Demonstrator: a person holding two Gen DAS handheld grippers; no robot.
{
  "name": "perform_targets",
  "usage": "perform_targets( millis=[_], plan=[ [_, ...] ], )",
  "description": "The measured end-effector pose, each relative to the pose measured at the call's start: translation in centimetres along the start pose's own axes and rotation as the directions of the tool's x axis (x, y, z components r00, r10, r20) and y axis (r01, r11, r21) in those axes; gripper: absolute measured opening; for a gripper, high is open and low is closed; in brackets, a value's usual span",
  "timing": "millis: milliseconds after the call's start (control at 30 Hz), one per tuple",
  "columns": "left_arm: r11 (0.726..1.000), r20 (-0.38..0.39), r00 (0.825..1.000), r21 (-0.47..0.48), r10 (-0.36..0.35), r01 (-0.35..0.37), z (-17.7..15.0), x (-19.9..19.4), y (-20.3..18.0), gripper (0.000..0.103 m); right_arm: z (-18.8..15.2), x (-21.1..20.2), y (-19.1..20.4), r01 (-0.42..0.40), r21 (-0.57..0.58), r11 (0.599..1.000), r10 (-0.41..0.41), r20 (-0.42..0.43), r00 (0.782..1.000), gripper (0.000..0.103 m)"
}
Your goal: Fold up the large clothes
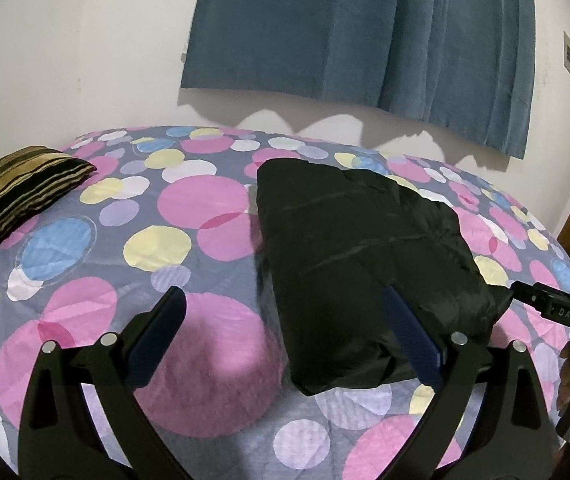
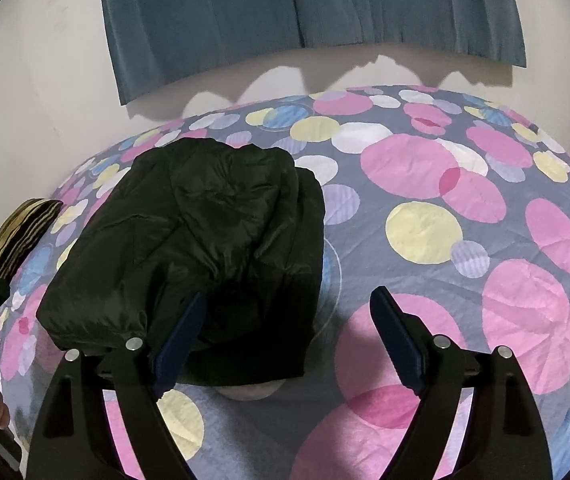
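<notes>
1. One black jacket (image 1: 365, 248) lies folded into a thick bundle on the bed (image 1: 205, 208), near its middle.
2. Its long axis runs from the near edge of the bed toward the far wall, one short end facing the grippers.
3. The left gripper (image 1: 285, 328) hangs open above the bed, nothing between its fingers; its right finger (image 1: 409, 336) shows in front of the jacket's near left corner.
4. The right gripper (image 2: 289, 328) is open too, empty, its left finger (image 2: 181, 336) in front of the jacket's near right part.
5. One striped pillow (image 1: 17, 204) sits at the bed's left end.
6. One blue curtain (image 1: 365, 40) hangs on the wall behind.
</notes>
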State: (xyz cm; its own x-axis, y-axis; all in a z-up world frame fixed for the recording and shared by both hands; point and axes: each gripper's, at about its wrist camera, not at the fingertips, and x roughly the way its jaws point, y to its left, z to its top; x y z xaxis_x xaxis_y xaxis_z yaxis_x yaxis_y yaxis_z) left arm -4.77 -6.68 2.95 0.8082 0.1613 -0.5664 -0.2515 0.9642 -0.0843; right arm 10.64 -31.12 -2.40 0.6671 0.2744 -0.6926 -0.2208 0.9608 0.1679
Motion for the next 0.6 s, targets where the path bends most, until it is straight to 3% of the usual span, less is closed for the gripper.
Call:
perform_targets(
  millis=[600],
  plan=[
    [1.000,-0.015,0.999,0.011,0.029,-0.029,-0.33,0.71,-0.15,0.098,-0.11,-0.01,0.22,0.005,-0.003,1.000,-0.005,0.006,1.000,0.083]
  ],
)
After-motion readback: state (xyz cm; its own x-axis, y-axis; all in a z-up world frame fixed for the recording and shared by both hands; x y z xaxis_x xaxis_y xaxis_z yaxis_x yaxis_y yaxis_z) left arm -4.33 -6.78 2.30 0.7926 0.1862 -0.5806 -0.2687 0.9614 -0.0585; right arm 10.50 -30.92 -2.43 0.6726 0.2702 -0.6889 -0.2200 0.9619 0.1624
